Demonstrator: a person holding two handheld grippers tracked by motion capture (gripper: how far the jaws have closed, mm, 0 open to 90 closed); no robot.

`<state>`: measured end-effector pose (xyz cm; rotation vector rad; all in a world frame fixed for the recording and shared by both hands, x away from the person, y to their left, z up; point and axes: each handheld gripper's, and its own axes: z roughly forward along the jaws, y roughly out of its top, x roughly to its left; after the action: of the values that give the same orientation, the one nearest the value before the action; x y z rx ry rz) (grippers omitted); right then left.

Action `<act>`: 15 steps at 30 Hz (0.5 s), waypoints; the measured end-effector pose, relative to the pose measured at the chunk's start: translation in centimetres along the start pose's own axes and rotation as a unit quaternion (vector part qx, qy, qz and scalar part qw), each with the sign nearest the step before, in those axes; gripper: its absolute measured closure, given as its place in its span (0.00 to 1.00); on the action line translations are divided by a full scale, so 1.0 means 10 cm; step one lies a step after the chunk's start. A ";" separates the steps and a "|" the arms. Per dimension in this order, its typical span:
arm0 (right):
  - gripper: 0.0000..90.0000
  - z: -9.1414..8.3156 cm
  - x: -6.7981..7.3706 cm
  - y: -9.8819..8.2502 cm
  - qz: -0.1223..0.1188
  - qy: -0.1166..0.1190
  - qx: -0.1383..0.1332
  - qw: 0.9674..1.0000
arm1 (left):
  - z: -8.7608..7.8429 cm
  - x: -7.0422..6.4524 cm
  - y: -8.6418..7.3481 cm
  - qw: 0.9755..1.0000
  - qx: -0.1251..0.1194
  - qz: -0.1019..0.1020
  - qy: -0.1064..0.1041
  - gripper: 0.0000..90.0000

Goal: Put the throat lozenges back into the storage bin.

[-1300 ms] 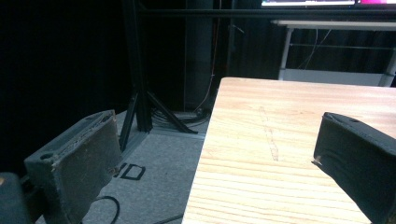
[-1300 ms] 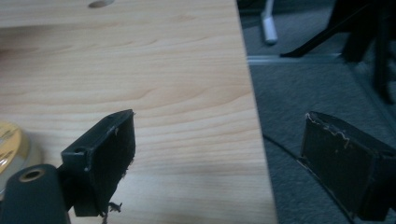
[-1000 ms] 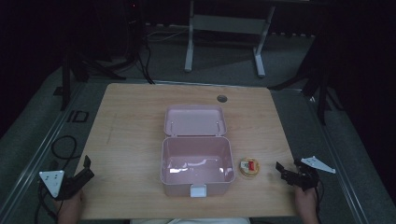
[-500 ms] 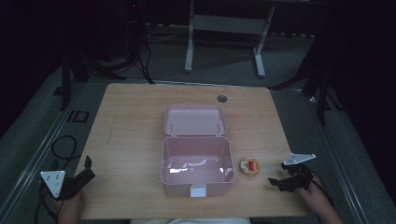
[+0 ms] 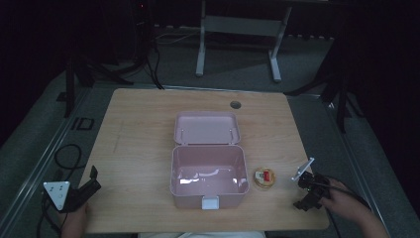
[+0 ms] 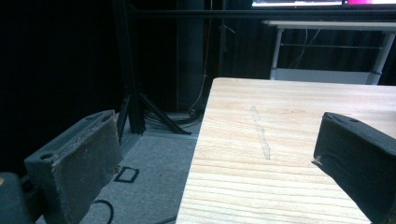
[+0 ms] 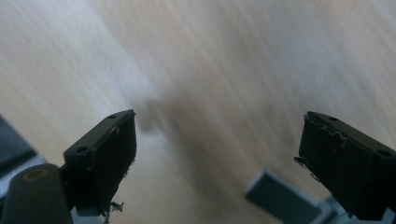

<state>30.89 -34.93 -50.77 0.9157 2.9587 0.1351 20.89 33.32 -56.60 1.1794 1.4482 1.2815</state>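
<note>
Two grippers idle: left gripper (image 5: pixel 84 191) and right gripper (image 5: pixel 309 191), jaws spread, empty, flanking open pink box (image 5: pixel 209 171) on tabletop (image 5: pixel 138 148).

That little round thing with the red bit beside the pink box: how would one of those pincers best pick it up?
Probably from straight above, closing on opposite edges of the small round tan object with a red centre. It looks flat and low on the wooden table, and the open pink plastic box crowds its left side. The right hand-held gripper is nearest.

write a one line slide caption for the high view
Open pink plastic lunch box on a wooden table, small round food item beside it, open left tool and right tool at the near corners.
</note>
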 end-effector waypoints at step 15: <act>0.15 -0.06 -0.03 0.19 -0.032 0.030 0.169 0.985 | 0.00 0.00 0.00 1.000 0.000 -0.001 0.000 0.01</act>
<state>32.15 -33.61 -50.00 0.8567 3.1205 -0.3578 20.88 33.32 -56.60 1.1781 1.4477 1.2806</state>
